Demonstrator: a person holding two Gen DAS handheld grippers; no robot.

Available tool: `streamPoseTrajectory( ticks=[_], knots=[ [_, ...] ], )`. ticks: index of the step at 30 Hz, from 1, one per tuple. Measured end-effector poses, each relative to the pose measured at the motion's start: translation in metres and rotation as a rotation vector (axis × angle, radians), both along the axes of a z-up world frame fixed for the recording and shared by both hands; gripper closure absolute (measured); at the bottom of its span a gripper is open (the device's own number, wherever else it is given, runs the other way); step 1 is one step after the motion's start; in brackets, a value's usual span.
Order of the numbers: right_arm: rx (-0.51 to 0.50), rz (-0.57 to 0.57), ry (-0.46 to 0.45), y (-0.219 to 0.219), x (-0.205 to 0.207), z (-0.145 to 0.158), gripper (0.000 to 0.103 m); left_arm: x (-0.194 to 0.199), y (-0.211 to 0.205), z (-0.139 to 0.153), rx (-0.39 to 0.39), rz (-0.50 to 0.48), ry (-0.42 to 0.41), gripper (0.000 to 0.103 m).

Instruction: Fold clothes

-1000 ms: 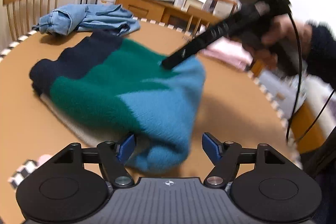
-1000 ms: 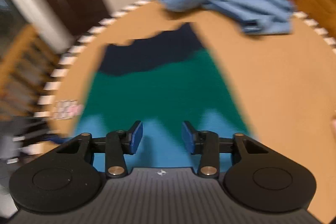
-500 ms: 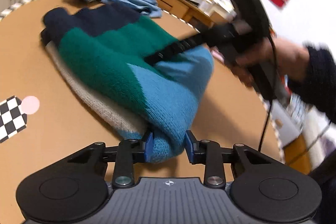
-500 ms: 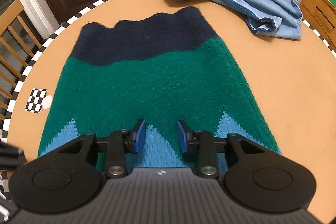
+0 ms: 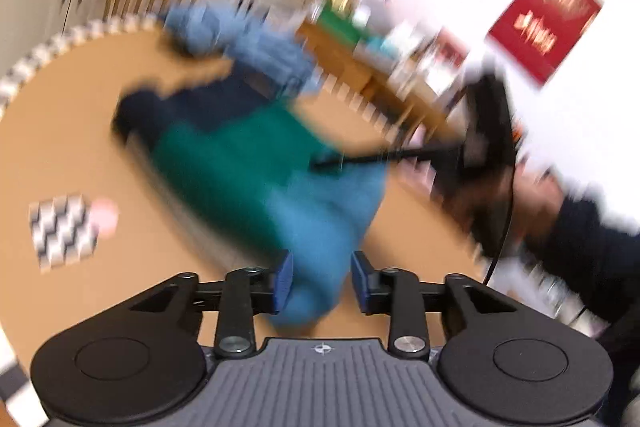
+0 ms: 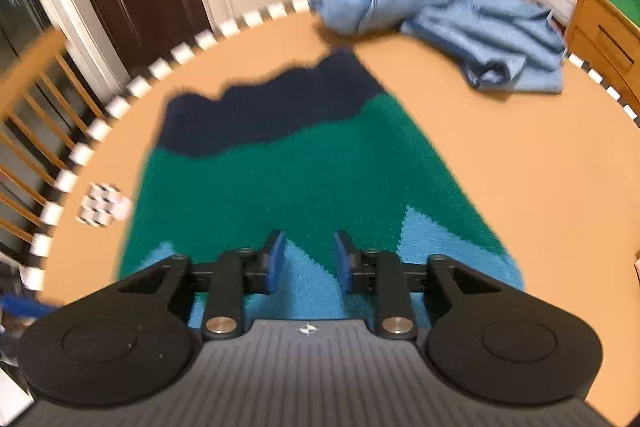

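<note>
The left gripper (image 5: 321, 281) has its blue pads closed on the light-blue end of the fuzzy knitted sweater (image 5: 256, 163) banded in navy, green and light blue, holding that end so it can be carried over the rest. The right gripper (image 6: 307, 258) rests low over the same light-blue band, jaws partly apart with nothing between them, probably pinning the cloth. The sweater lies flat on the round tan table (image 6: 540, 155); a crumpled light-blue denim garment (image 6: 452, 23) waits near the far edge.
</note>
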State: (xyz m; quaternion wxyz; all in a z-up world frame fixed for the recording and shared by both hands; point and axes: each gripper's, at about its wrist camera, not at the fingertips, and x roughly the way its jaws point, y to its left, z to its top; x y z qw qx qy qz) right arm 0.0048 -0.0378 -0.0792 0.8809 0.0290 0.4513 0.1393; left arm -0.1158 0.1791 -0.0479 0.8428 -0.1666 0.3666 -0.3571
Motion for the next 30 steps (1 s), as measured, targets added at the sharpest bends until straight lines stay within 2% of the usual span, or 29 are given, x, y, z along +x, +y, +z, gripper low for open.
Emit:
streamPoseTrajectory(
  ticks=[1,2,4,7,8,9,10,12,16,17,18,19,20,21,22,24,25,26,28,30],
  knots=[
    [0.017,0.02,-0.014,0.001,-0.007,0.003,0.084,0.005,-0.003,0.009,-0.02,0.023,-0.021,0.049],
    [0.033,0.04,-0.026,0.003,-0.014,0.004,0.084,0.017,-0.012,0.001,0.007,0.039,0.016,0.045],
    [0.049,0.067,-0.05,0.009,-0.023,-0.001,0.083,0.039,-0.029,-0.016,0.06,0.069,0.091,0.046],
    [0.013,0.027,-0.009,0.011,-0.021,-0.021,0.083,0.073,-0.055,-0.041,0.141,0.115,0.203,0.058],
    [0.022,0.006,0.009,0.008,-0.02,-0.029,0.083,0.084,-0.063,-0.049,0.168,0.131,0.24,0.078],
    [0.042,-0.015,0.015,0.005,-0.021,-0.034,0.084,0.094,-0.07,-0.057,0.188,0.146,0.275,0.085],
    [0.065,-0.034,0.015,0.003,-0.022,-0.038,0.084,0.099,-0.068,-0.059,0.167,0.159,0.29,0.085],
    [0.061,-0.043,0.01,0.005,-0.021,-0.04,0.084,0.106,-0.069,-0.055,0.182,0.172,0.344,0.085],
    [0.032,-0.036,0.003,0.013,-0.019,-0.037,0.082,0.108,-0.077,-0.044,0.252,0.171,0.348,0.084],
    [0.032,-0.039,0.004,0.012,-0.02,-0.033,0.082,0.11,-0.079,-0.037,0.262,0.167,0.349,0.079],
    [0.026,-0.048,-0.007,0.012,-0.027,-0.025,0.081,0.11,-0.079,-0.028,0.27,0.164,0.347,0.063],
    [0.014,-0.057,-0.033,0.011,-0.036,-0.017,0.078,0.102,-0.076,-0.017,0.264,0.17,0.322,0.052],
    [0.0,-0.063,-0.067,0.01,-0.047,-0.009,0.074,0.095,-0.073,-0.005,0.261,0.176,0.293,0.035],
    [-0.004,-0.075,-0.102,0.006,-0.06,-0.001,0.062,0.092,-0.075,0.002,0.273,0.179,0.248,0.024],
    [-0.003,-0.091,-0.137,0.001,-0.075,0.007,0.052,0.093,-0.08,0.006,0.307,0.165,0.212,0.02],
    [0.043,-0.143,-0.157,-0.014,-0.098,0.012,0.049,0.094,-0.09,0.014,0.376,0.135,0.143,0.016],
    [0.094,-0.192,-0.146,-0.025,-0.107,0.011,0.042,0.097,-0.098,0.012,0.423,0.112,0.132,0.016],
    [0.159,-0.253,-0.127,-0.037,-0.114,0.006,0.04,0.1,-0.104,0.008,0.455,0.1,0.125,0.016],
    [0.315,-0.38,-0.059,-0.061,-0.124,-0.012,0.037,0.105,-0.116,0.001,0.518,0.077,0.113,0.018],
    [0.42,-0.474,0.022,-0.077,-0.13,-0.031,0.037,0.112,-0.126,-0.007,0.577,0.054,0.103,0.022]
  ],
)
